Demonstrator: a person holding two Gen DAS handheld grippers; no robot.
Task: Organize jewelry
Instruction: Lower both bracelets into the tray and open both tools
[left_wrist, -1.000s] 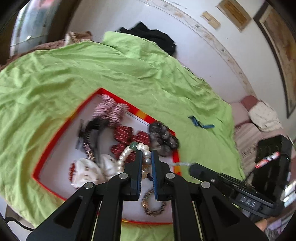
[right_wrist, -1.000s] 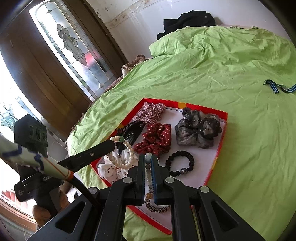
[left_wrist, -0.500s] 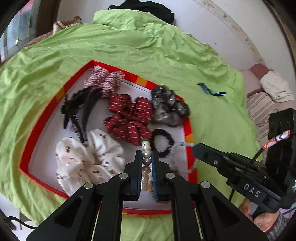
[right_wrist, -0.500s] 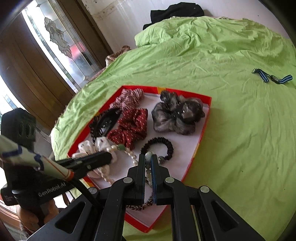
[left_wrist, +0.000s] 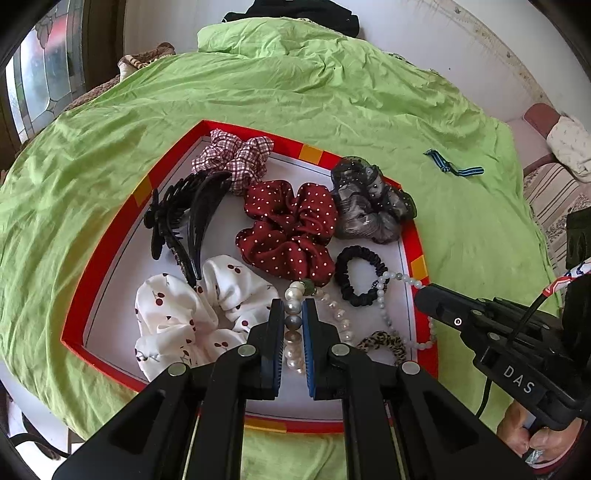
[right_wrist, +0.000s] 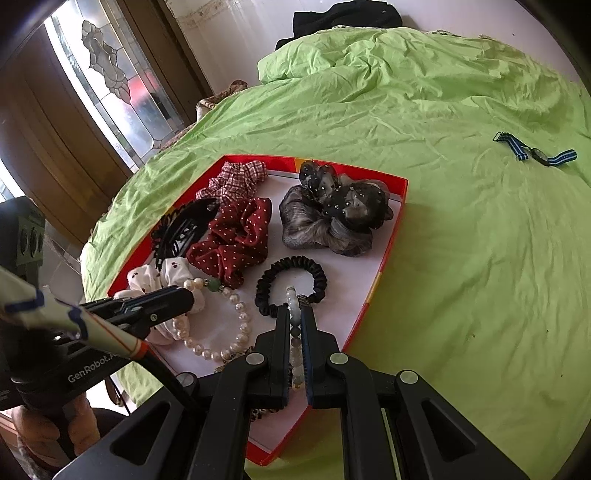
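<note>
A wrinkled lime-green sheet covers the bed (left_wrist: 332, 96), with a dark garment (right_wrist: 343, 16) bunched at its far edge at twelve o'clock. On the sheet lies a shallow red-rimmed tray (left_wrist: 110, 258) with a white floor, crowded with soft goods: a white cherry-print scrunchie (left_wrist: 184, 310) at seven o'clock, a dark red polka-dot scrunchie (left_wrist: 288, 232) in the middle, a grey sheer beaded scrunchie (left_wrist: 369, 206) at two o'clock, a checked scrunchie (left_wrist: 232, 155) at twelve o'clock and a glossy black toothed claw clip (left_wrist: 184, 218) at ten o'clock. A ruched black hair tie (left_wrist: 360, 275) sits at four o'clock, a leopard-print band (left_wrist: 384, 341) just below it. Off the tray, at two o'clock on the sheet, lies a blue striped strap (right_wrist: 535, 151). The left gripper (left_wrist: 293, 314) has its jaws closed on a strand of round pearls (left_wrist: 293, 295) with one green bead, curving over the tray floor. The right gripper (right_wrist: 293, 321) has its jaws closed on a string of pale, smaller beads (right_wrist: 291, 299) that crosses the black hair tie. Each gripper's black frame blocks the tray's near edge.
</note>
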